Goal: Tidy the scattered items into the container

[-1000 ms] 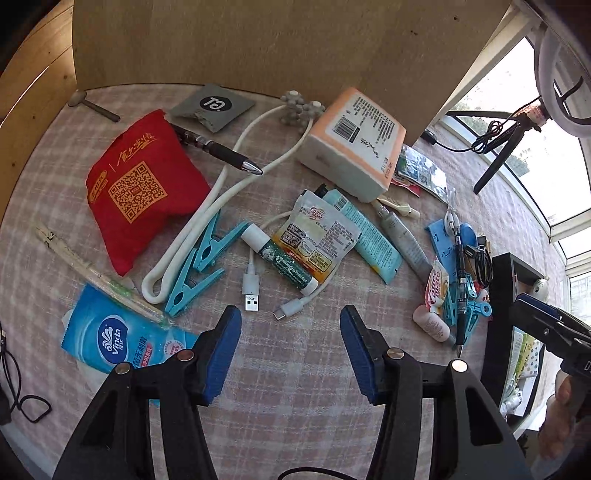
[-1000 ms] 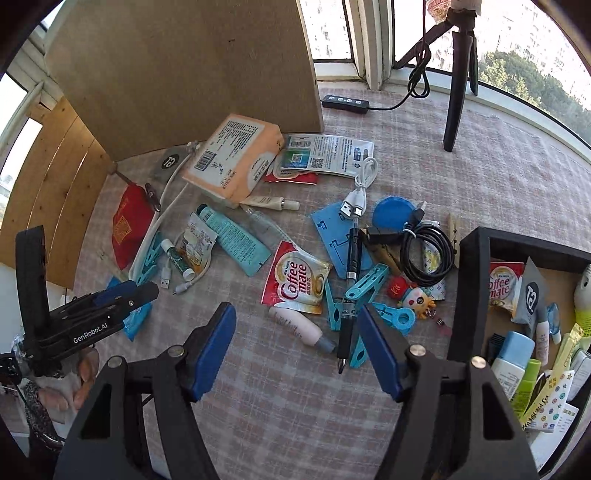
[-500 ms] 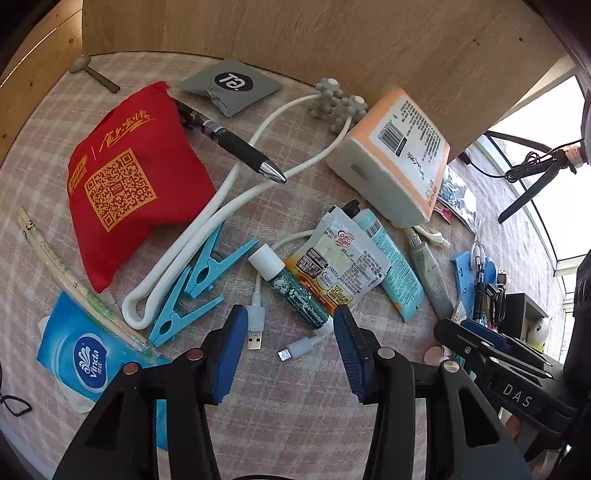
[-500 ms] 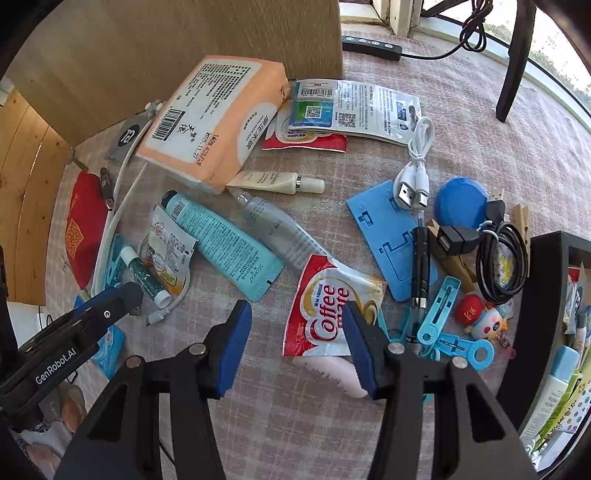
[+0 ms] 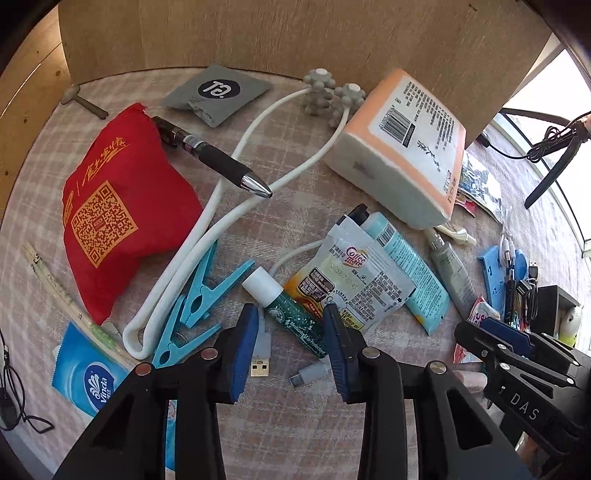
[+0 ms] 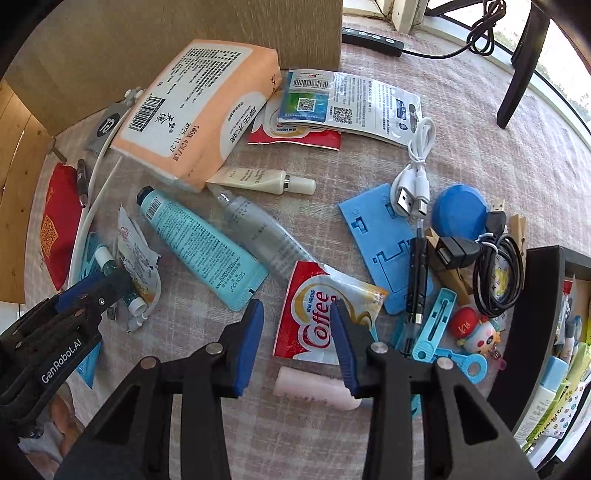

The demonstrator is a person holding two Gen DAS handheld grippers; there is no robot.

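In the left wrist view my left gripper (image 5: 291, 347) hangs low over the checked cloth. Its jaws are closing around a green lip balm tube (image 5: 295, 323) with a white cap, and the blue pads stand clear of it. A white USB cable plug (image 5: 260, 350) lies by the left pad. My right gripper (image 6: 295, 343) points straight down. Its jaws are closing over a red Coffee mate sachet (image 6: 314, 317) and a pale pink tube (image 6: 314, 389), with no squeeze visible. The black container (image 6: 532, 314) at the right holds several small items.
Scattered around are a red pouch (image 5: 118, 221), a black pen (image 5: 218, 164), blue pegs (image 5: 195, 306), an orange tissue pack (image 6: 199, 107), a teal tube (image 6: 199, 243), a blue stand (image 6: 380, 236) and a coiled black cable (image 6: 495, 273). A wooden board (image 5: 295, 33) stands behind.
Both grippers have sunk closer to the table and their jaws have narrowed. The left now straddles the lip balm. The right has come over the red sachet and pink tube.
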